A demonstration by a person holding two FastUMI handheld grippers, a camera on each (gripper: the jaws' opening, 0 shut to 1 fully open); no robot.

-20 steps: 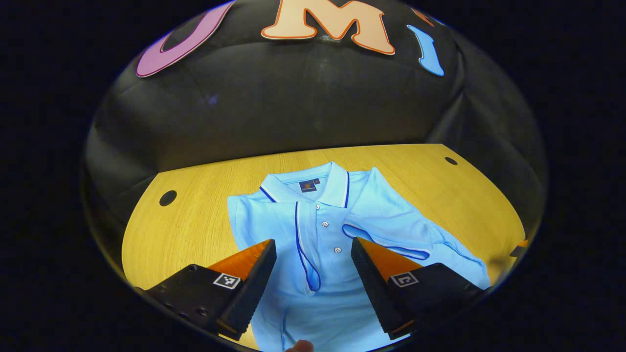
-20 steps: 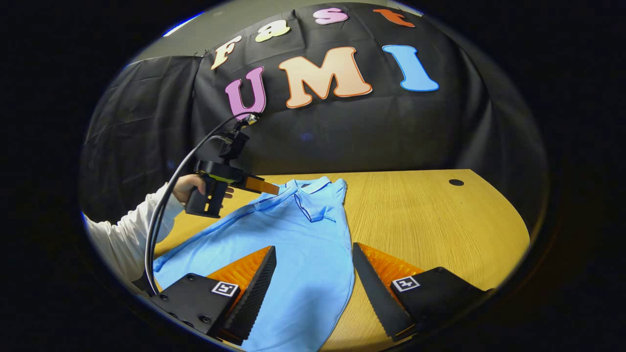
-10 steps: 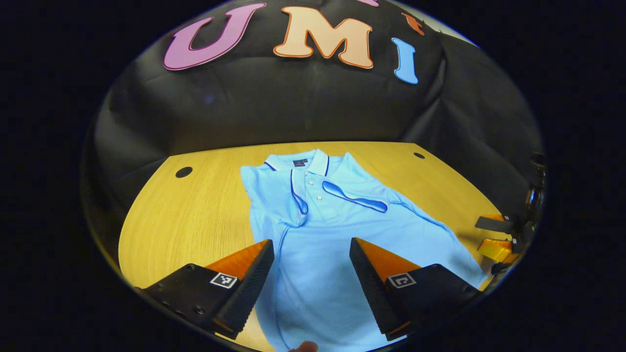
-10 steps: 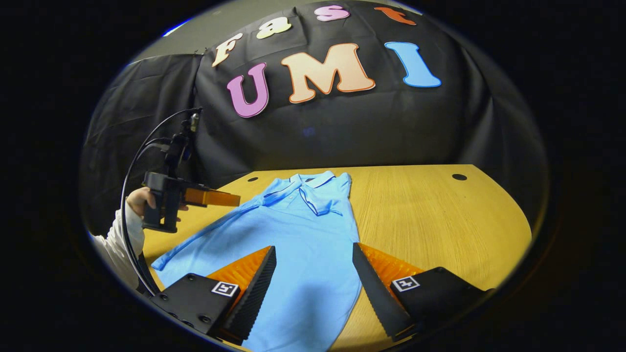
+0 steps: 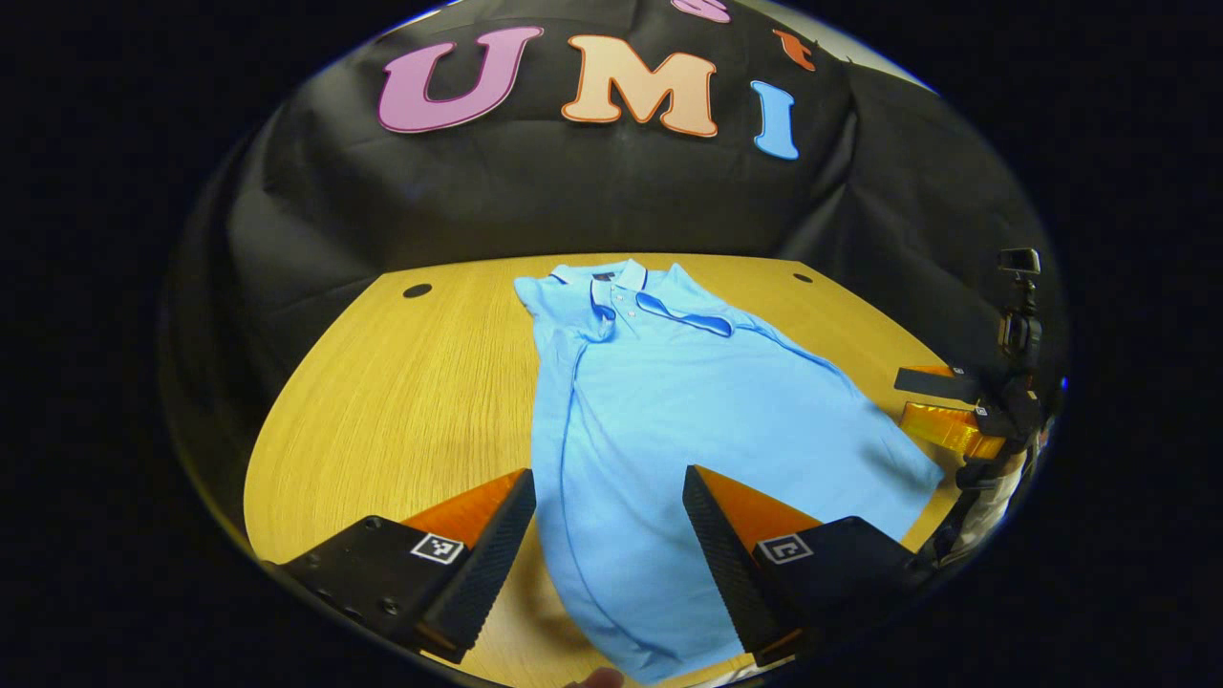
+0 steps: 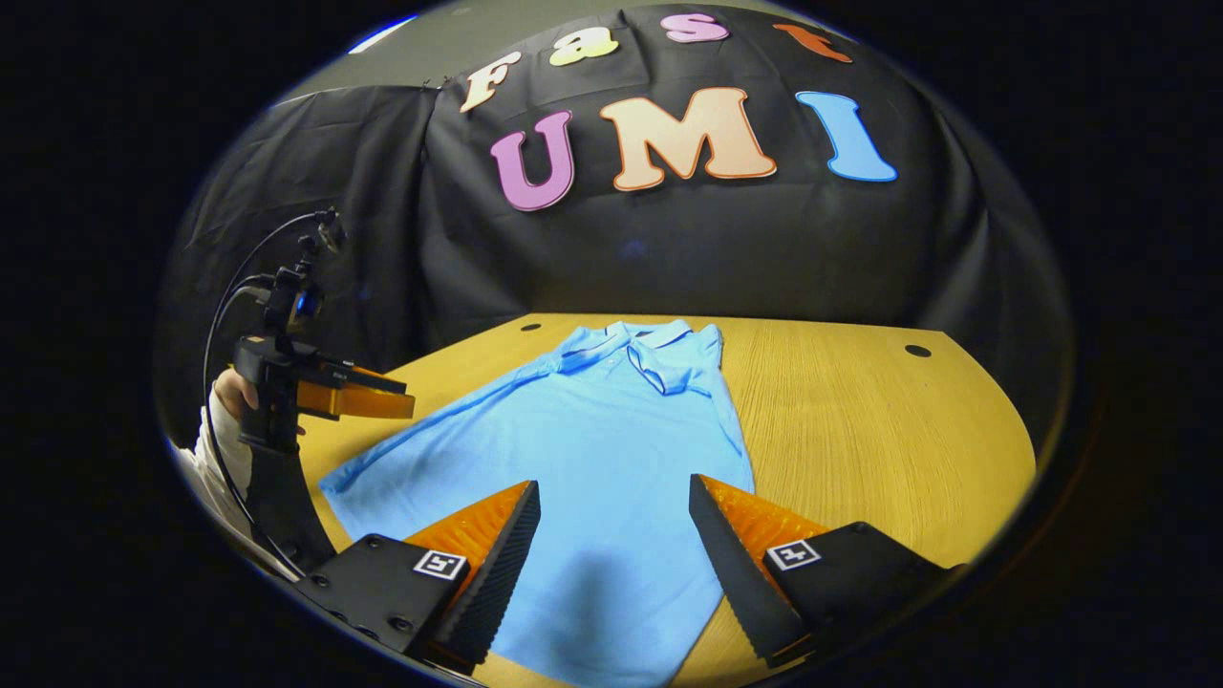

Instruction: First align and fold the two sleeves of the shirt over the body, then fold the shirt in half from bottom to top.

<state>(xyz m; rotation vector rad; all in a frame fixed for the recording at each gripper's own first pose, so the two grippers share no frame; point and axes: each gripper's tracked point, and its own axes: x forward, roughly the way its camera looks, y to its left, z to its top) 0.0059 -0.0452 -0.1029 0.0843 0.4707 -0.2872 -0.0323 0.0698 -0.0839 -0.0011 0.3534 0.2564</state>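
On woodgrain table (image 5: 401,382): smooth knit shirt (image 5: 688,401), flat.

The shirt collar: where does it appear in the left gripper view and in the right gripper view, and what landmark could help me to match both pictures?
Left gripper view: the collar is at upper centre, at the far end of the shirt, near the table's back edge.
Right gripper view: the collar is just above centre, again at the shirt's far end.
Shared landmark: the folded sleeve lying just below the collar.
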